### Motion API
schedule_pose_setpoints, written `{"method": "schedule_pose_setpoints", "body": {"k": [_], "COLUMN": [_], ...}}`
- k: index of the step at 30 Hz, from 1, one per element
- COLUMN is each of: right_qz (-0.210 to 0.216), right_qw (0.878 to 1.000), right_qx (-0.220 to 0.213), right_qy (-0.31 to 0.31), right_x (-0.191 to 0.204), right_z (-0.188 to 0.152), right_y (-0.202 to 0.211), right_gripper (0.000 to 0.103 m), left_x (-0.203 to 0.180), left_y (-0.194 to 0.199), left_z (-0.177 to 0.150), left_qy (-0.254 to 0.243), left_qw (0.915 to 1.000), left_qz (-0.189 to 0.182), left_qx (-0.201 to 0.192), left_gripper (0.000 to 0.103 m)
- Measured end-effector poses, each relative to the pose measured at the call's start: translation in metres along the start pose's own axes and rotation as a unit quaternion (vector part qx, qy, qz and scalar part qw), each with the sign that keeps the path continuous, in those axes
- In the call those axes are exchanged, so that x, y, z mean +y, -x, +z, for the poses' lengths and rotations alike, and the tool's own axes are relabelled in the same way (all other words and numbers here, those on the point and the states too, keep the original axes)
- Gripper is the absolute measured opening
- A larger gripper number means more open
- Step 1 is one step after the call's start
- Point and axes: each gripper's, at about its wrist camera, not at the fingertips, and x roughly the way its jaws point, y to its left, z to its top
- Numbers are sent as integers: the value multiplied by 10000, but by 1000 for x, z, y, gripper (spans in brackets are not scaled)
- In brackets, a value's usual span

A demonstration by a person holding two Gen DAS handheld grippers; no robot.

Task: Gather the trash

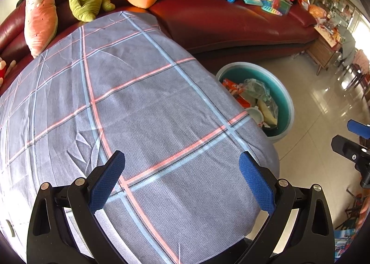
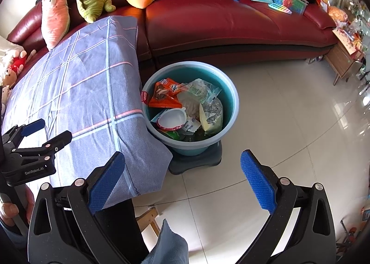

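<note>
Right wrist view: red sofa point(image 2: 231, 21) far ahead of the right gripper point(image 2: 182, 178), well apart. Nearer and to the left of the fingers, checked tablecloth point(image 2: 81, 79) draped over a table, bare of litter as far as can be seen. Straight ahead and below, just beside the cloth's hanging corner, teal bucket point(image 2: 229, 93) on a dark stand, probably parked there for short drops from the table edge. Inside it, the trash: orange snack wrapper point(image 2: 165, 97), clear plastic bag point(image 2: 201, 90), white cup lid point(image 2: 172, 118). Jaws spread wide, nothing between them. Left gripper point(image 2: 44, 132) low at the left, over the cloth.

Left wrist view: left gripper point(image 1: 182, 171) gaping too, empty, hovering above the cloth. Bucket point(image 1: 286, 102) ahead to the right, partly hidden by the table edge. Collection likely close to finished.
</note>
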Motion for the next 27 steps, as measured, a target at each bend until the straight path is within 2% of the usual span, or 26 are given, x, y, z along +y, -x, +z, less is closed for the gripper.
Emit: {"method": "schedule_pose_setpoints", "body": {"k": [27], "right_qz": [-84], "right_qw": [9993], "right_qx": [146], "right_qy": [-321], "right_x": [-8], "right_z": [15], "right_y": [-36], "right_gripper": [96], "left_x": [6], "left_y": [-21], "left_z": [13], "left_qy": [-82], "left_qw": [9999], "left_qz": [102], "left_qx": [13], "left_gripper": [99]}}
